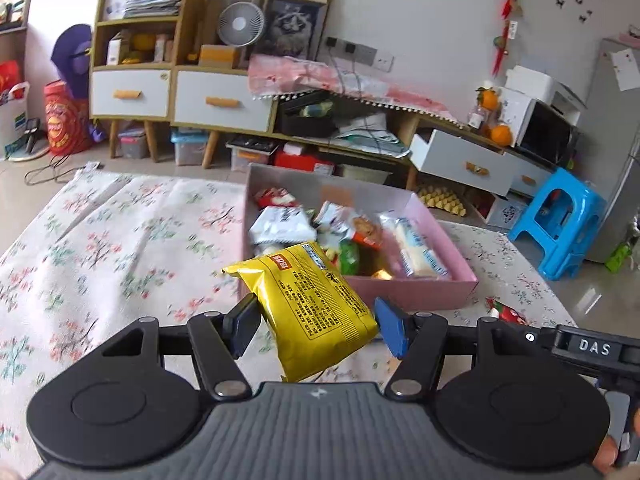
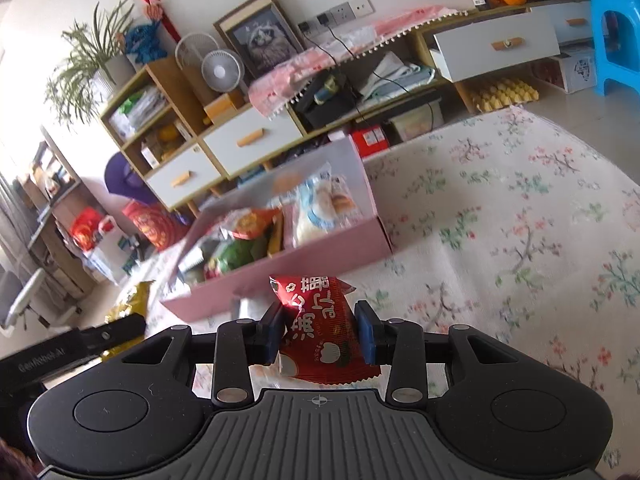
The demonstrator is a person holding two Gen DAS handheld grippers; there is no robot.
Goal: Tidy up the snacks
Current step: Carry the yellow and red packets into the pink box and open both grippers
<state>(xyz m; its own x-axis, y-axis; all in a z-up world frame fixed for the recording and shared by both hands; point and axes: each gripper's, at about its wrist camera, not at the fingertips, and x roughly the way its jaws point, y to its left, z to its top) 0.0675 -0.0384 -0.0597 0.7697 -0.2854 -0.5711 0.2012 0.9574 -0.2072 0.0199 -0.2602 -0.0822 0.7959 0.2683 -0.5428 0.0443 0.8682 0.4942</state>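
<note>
1. Your left gripper (image 1: 316, 326) is clamped on a yellow packet (image 1: 316, 304), one pad pressing each long side near its lower half.
2. The yellow packet stands tilted in the left wrist view: its long axis runs from the bottom seam close to the gripper body up and away toward the box, with the top leaning left. The printed back faces the camera.
3. The yellow packet is held above the flowered cloth (image 1: 120, 248), just short of the near wall of the pink box (image 1: 420, 292), and its top edge overlaps that wall in the view.
4. Your right gripper (image 2: 320, 330) is closed on a red packet (image 2: 320, 320), the blue pads squeezing its middle from both sides.
5. The red packet stands roughly upright, long axis pointing away from the gripper toward the box, its crimped top end uppermost and its printed face toward the camera.
6. The red packet sits just in front of the pink box's near wall, above the cloth.
7. The pink box rests on the cloth, open, with mixed snack bags (image 1: 288, 224) piled inside, among them a long white pack (image 1: 416, 248) lying along the right wall.
8. In the right wrist view the yellow packet's edge shows at lower left, beside the other gripper.
</note>
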